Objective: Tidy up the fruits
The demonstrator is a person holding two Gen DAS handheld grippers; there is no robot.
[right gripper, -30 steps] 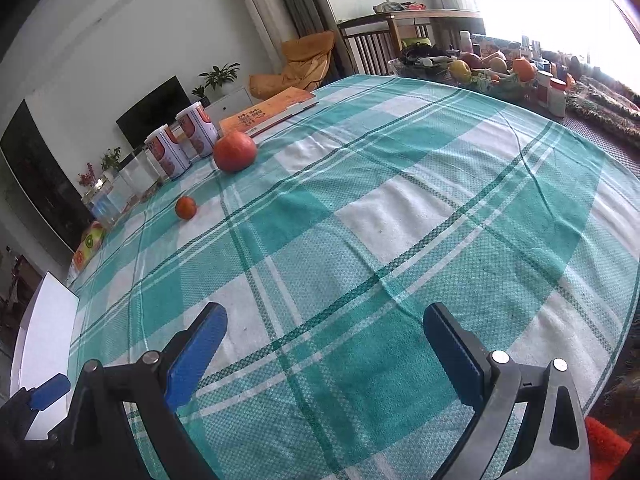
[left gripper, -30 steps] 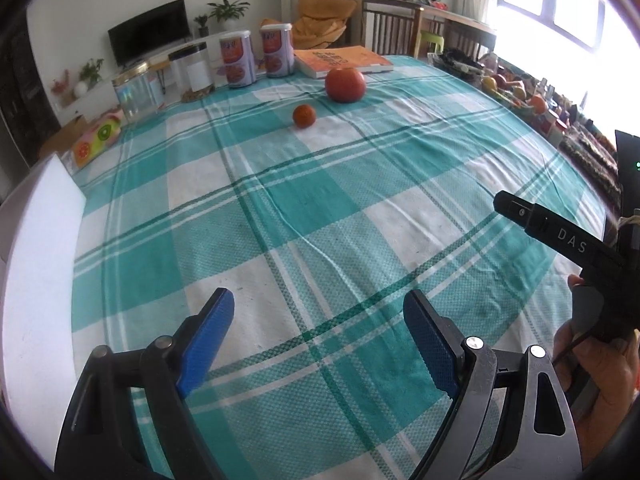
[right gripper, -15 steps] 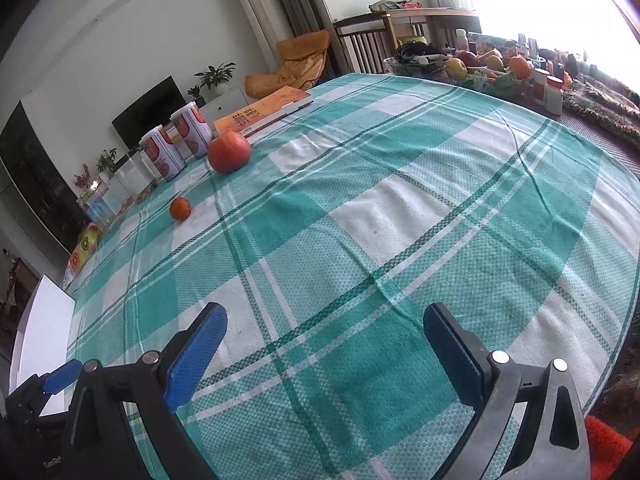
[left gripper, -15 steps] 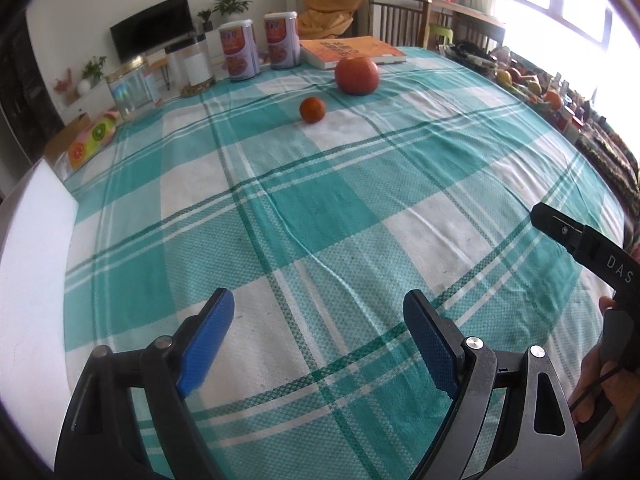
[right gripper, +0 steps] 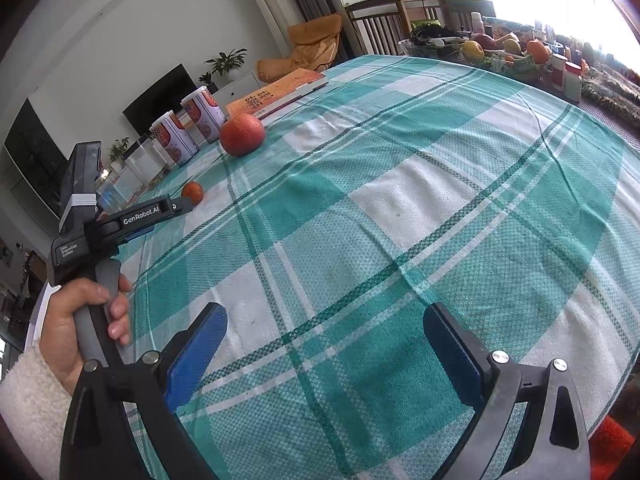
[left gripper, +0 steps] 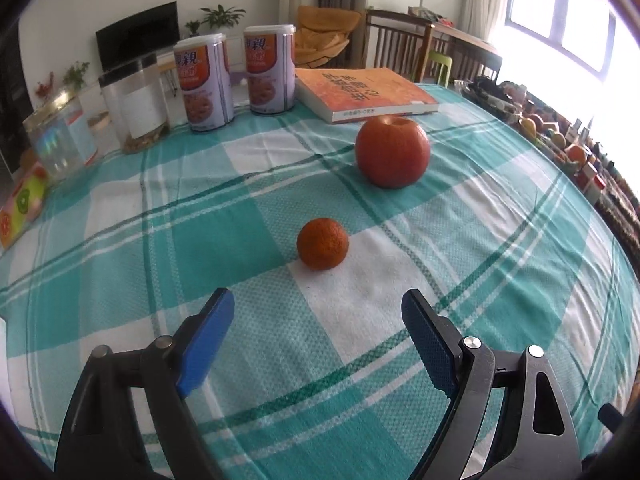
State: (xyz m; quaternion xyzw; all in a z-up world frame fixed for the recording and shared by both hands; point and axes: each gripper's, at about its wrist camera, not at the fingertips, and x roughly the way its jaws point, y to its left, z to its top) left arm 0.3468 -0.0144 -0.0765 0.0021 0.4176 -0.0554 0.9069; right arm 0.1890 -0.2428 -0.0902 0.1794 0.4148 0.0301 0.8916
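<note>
A small orange mandarin (left gripper: 322, 244) lies on the green-and-white checked tablecloth (left gripper: 500, 240), just ahead of my left gripper (left gripper: 318, 300), which is open and empty. A larger red-orange apple (left gripper: 393, 151) sits behind it to the right. In the right wrist view the mandarin (right gripper: 192, 192) and the apple (right gripper: 242, 134) lie far off at the left, with the left gripper's tip close to the mandarin. My right gripper (right gripper: 326, 320) is open and empty above the cloth (right gripper: 440, 200).
Two printed tins (left gripper: 204, 84), a clear jar (left gripper: 134, 110) and an orange book (left gripper: 366, 94) stand along the far table edge. A fruit basket (right gripper: 500, 56) and bottles (right gripper: 568, 80) line the right side. A hand (right gripper: 86, 320) holds the left gripper's handle.
My left gripper has moved far forward across the table to the mandarin, which now lies just ahead of its open fingers. The right gripper has barely moved.
</note>
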